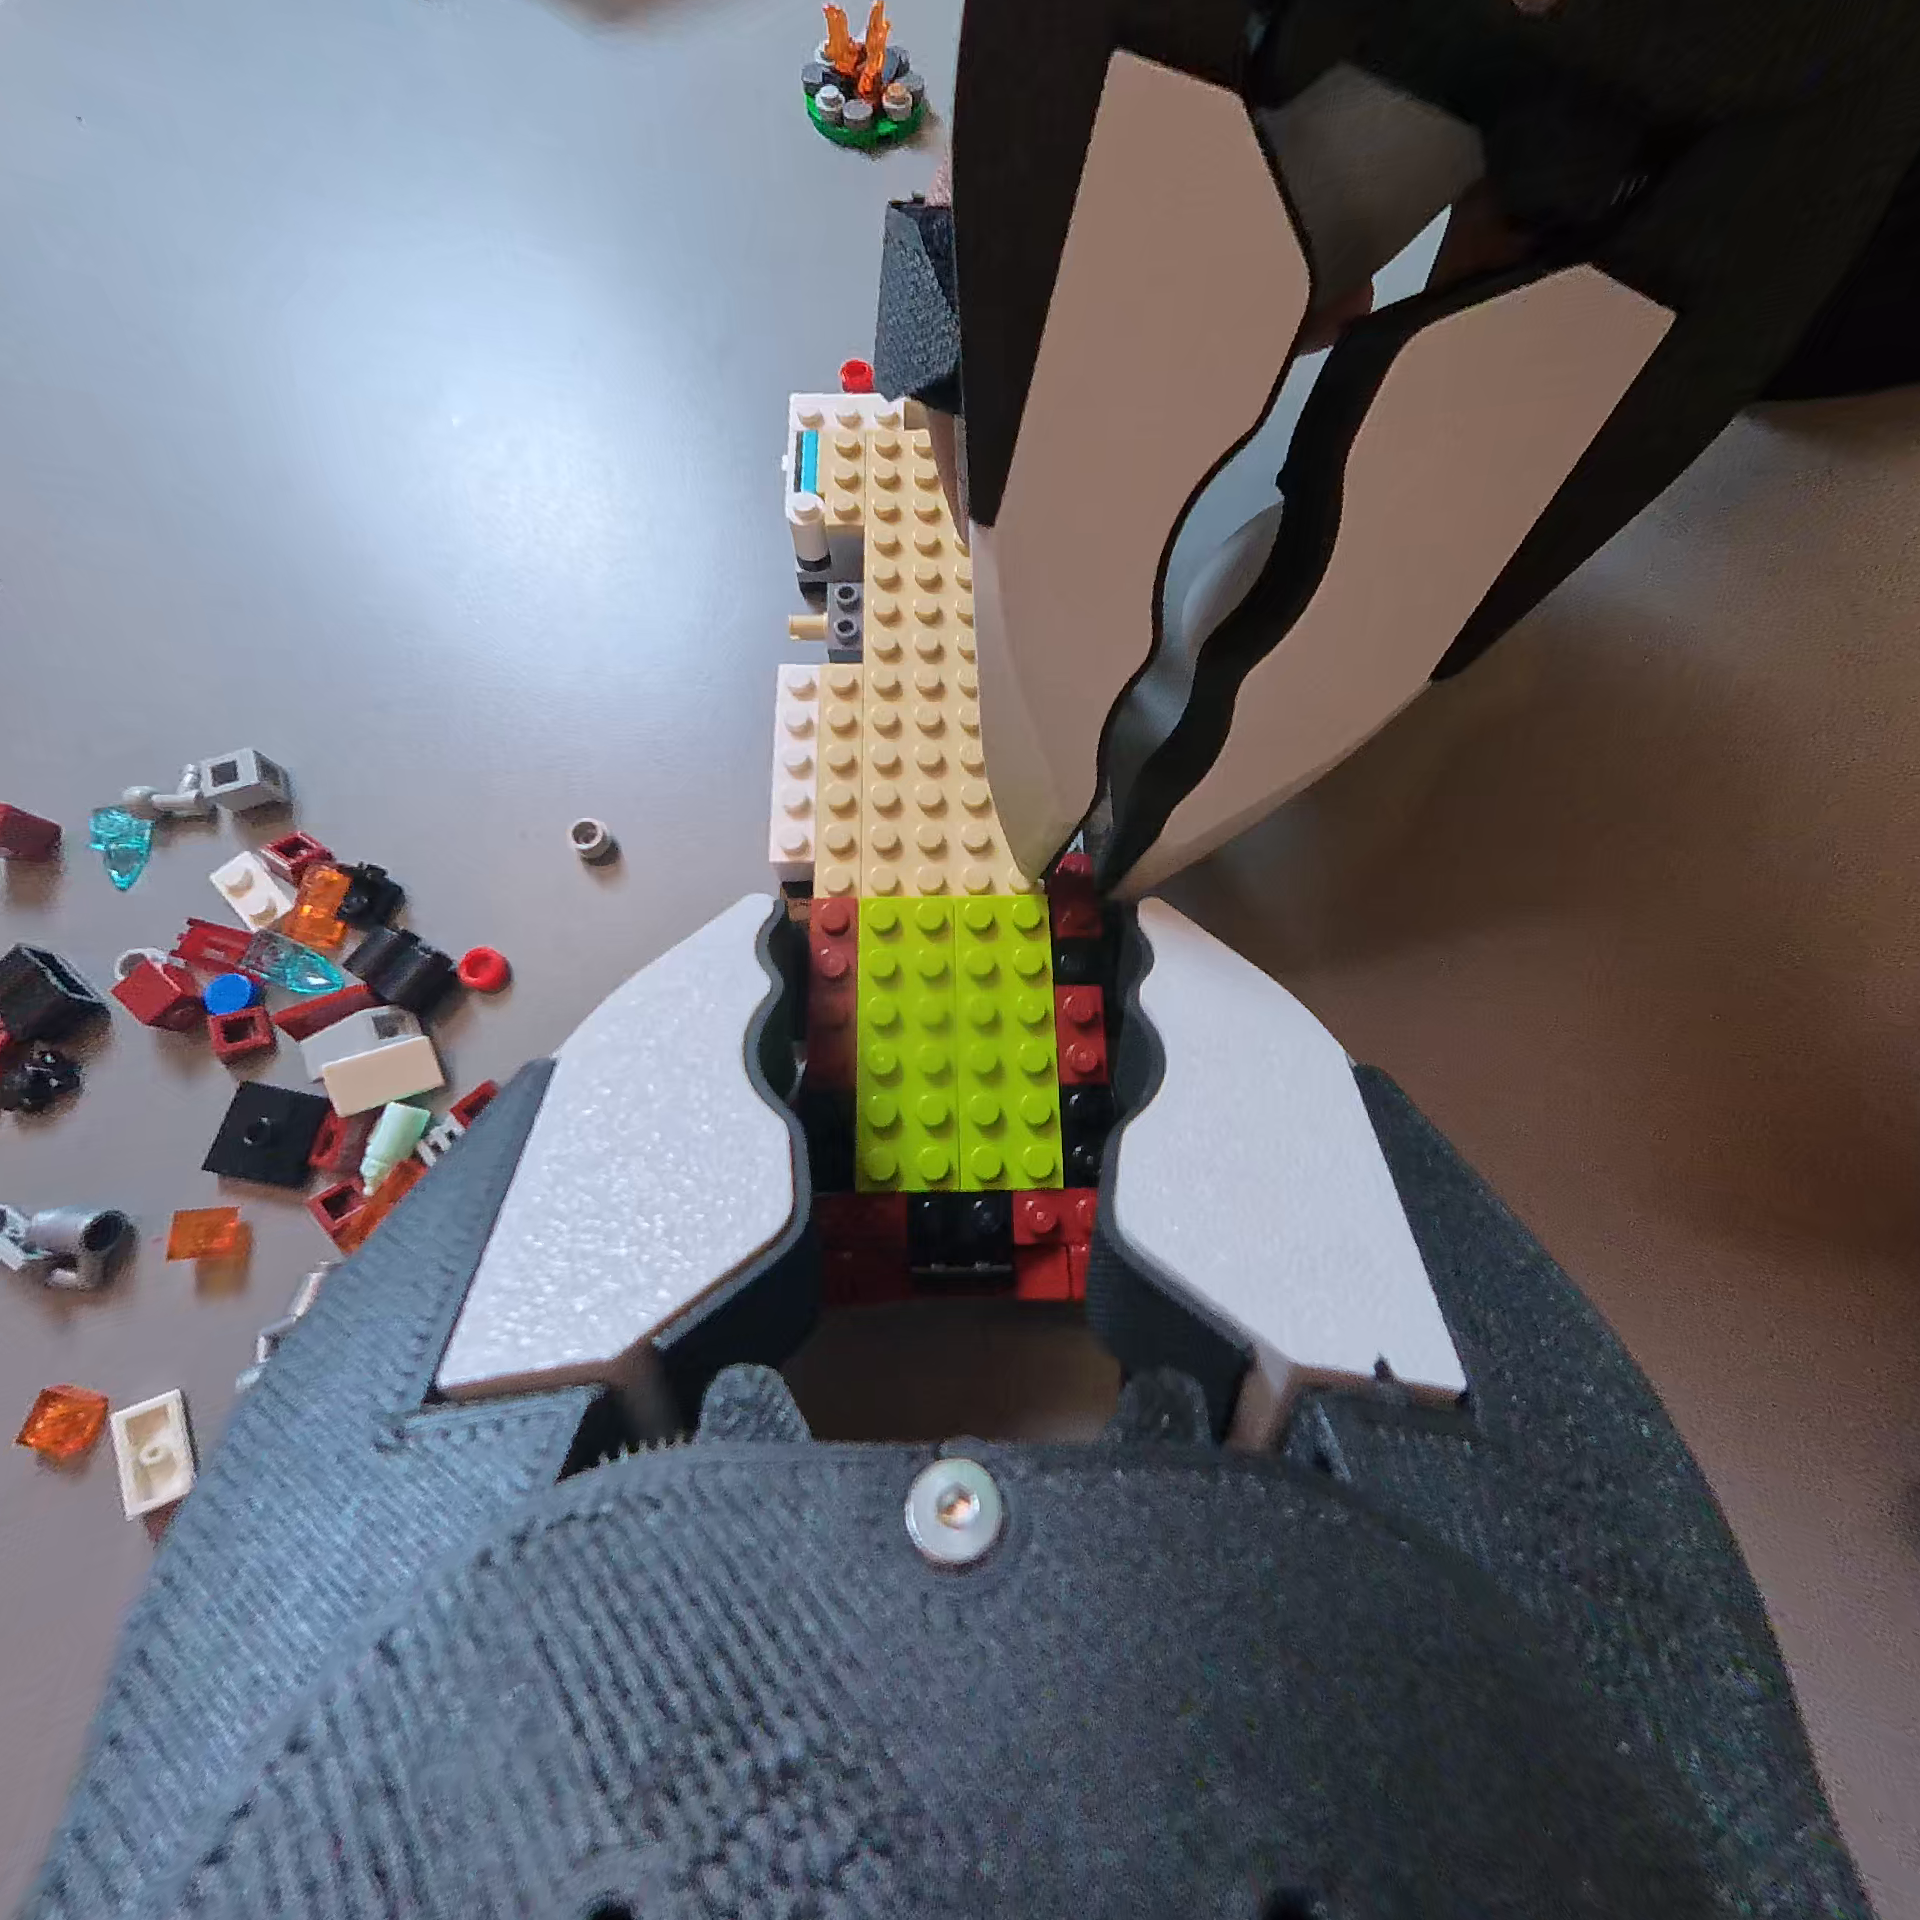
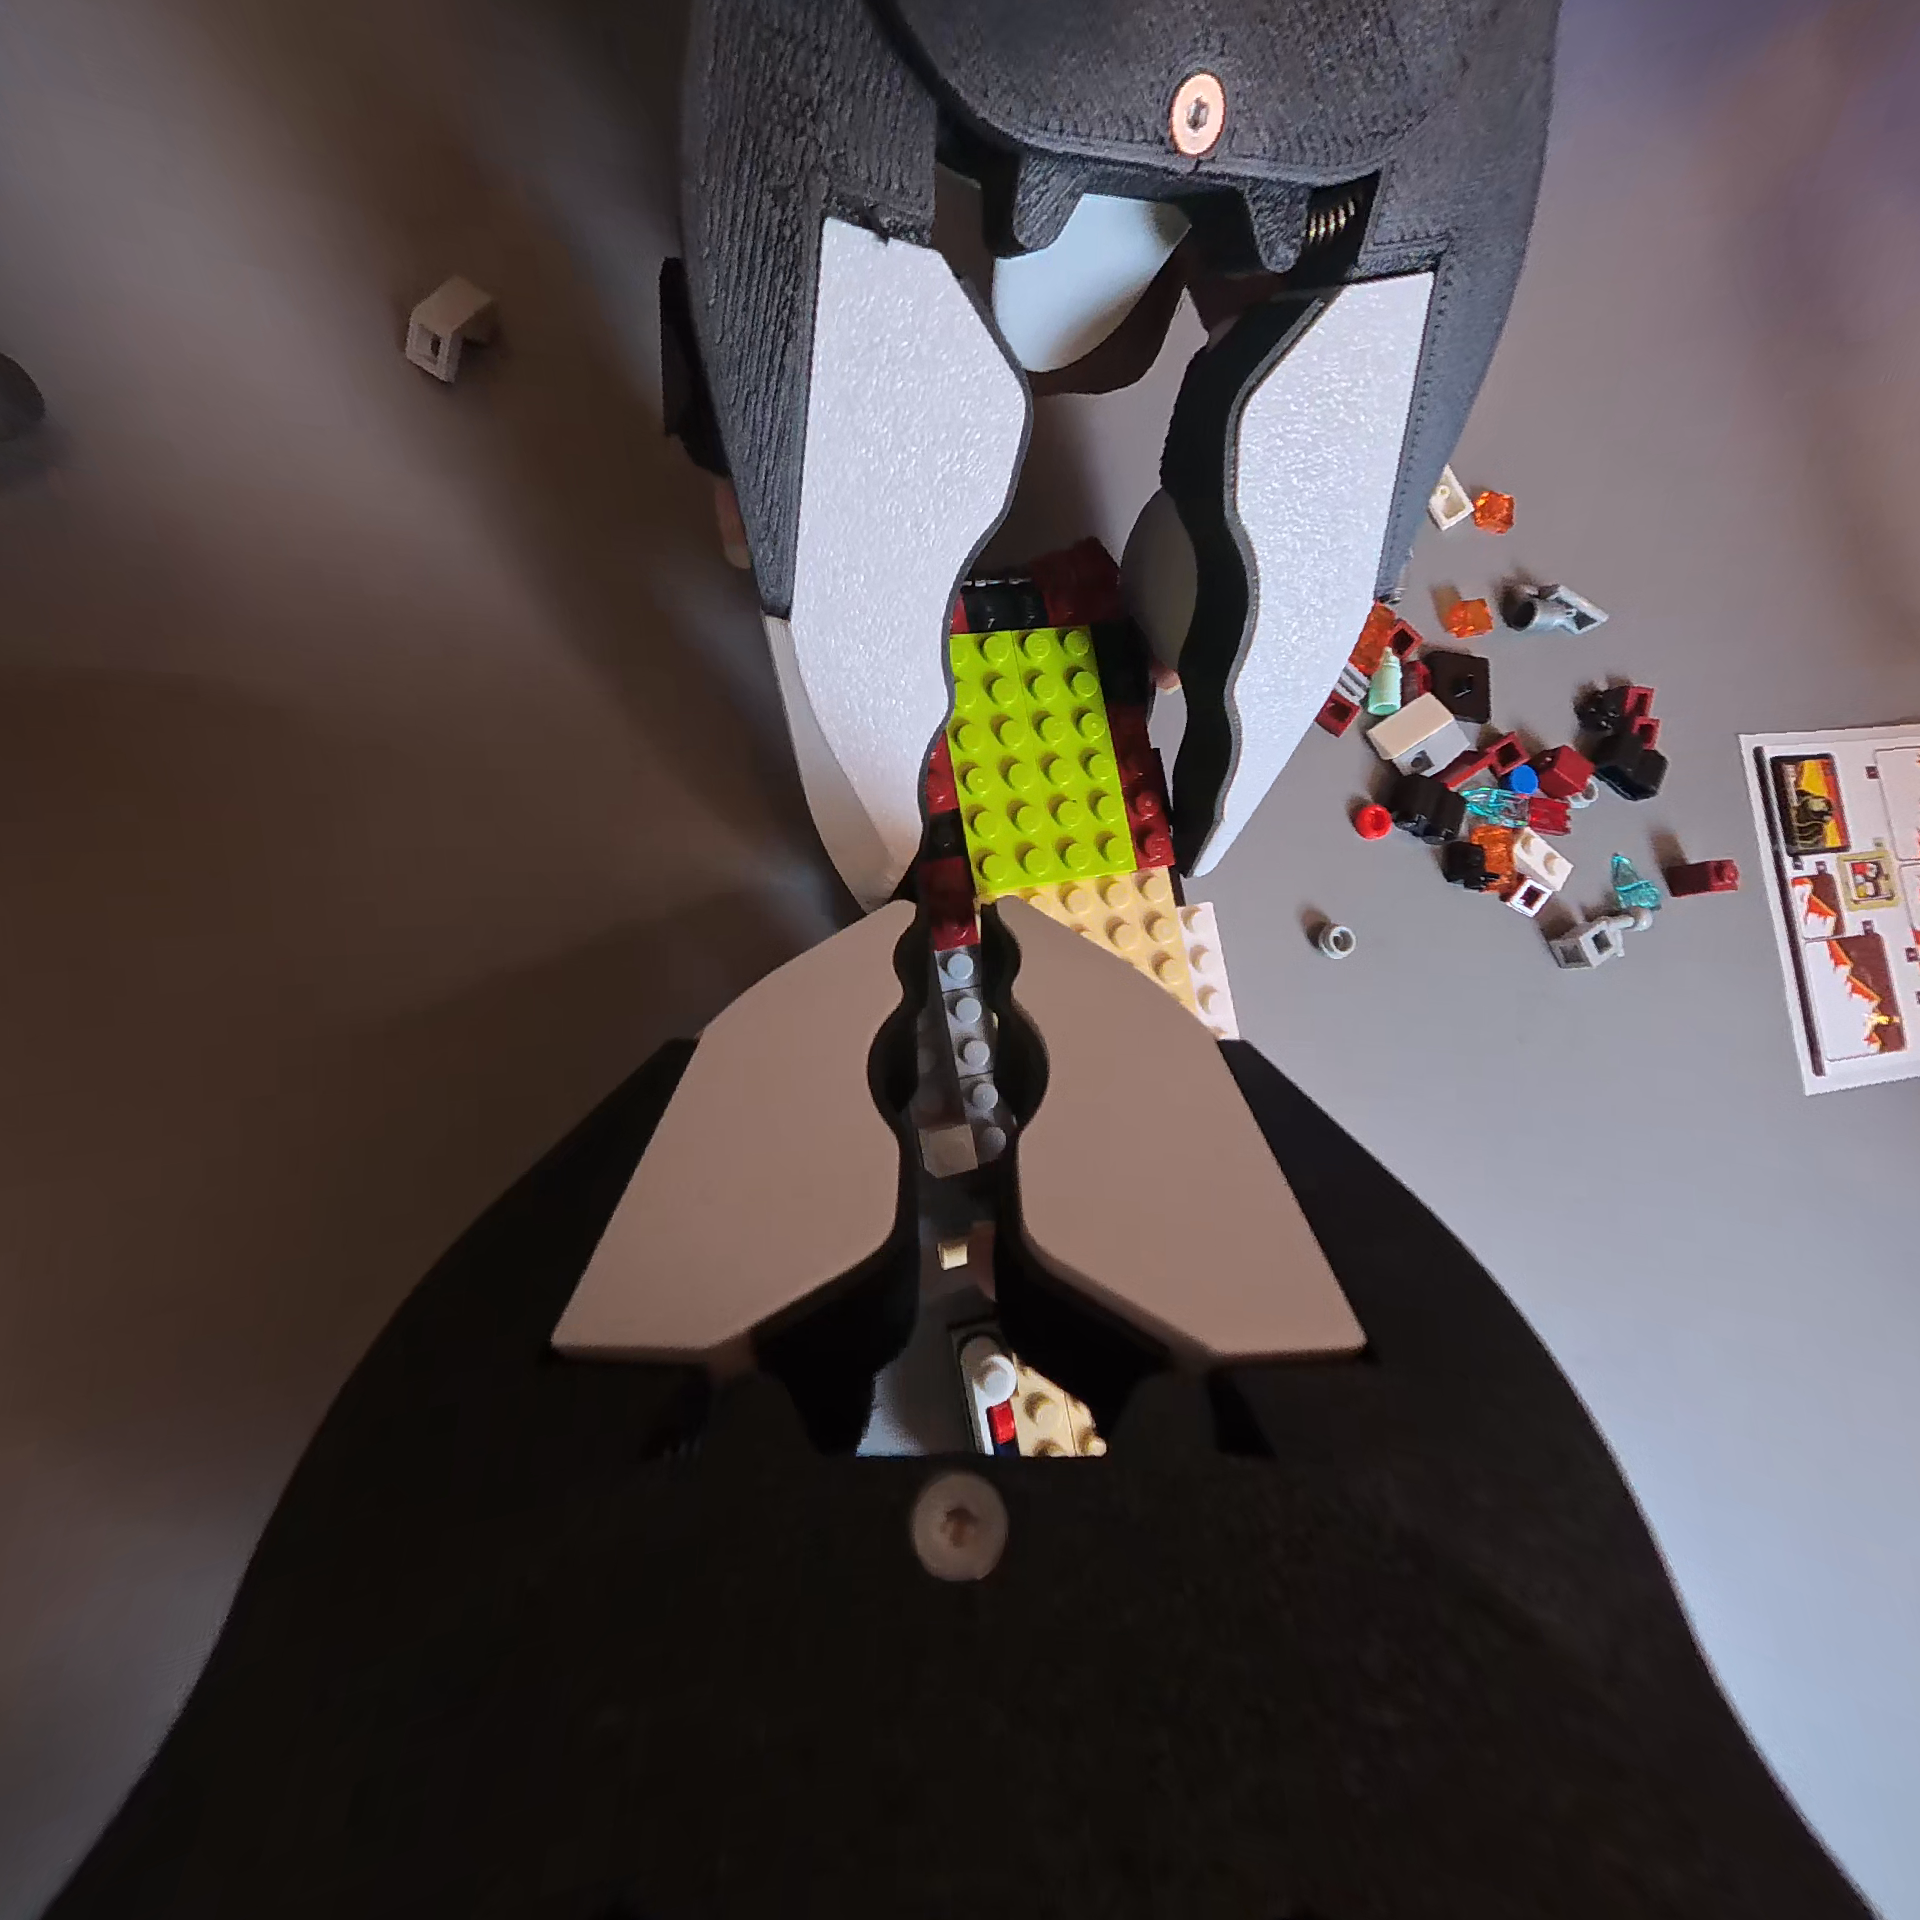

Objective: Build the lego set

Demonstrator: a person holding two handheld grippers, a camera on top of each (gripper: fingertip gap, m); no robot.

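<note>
A long brick build lies on the grey table, with a tan studded plate (image 1: 904, 675) and a lime green plate (image 1: 956, 1039) edged by dark red and black bricks. My left gripper (image 1: 956, 904) is open. Its fingers stand on either side of the lime end, and a thin dark gap shows at the left pad. It also shows in the right wrist view (image 2: 1039, 878). My right gripper (image 2: 954, 914) is shut on the build's narrow side row of grey (image 2: 961, 997) and dark red bricks. In the left wrist view its tips (image 1: 1086, 878) pinch the dark red brick beside the tan plate.
A pile of loose small pieces (image 1: 260, 987) lies left of the build and also shows in the right wrist view (image 2: 1507, 748). A small campfire build (image 1: 862, 88) stands far back. A printed sheet (image 2: 1839, 904) lies at the right edge. A lone white piece (image 2: 447, 327) sits apart. The grippers are tip to tip, or close to it.
</note>
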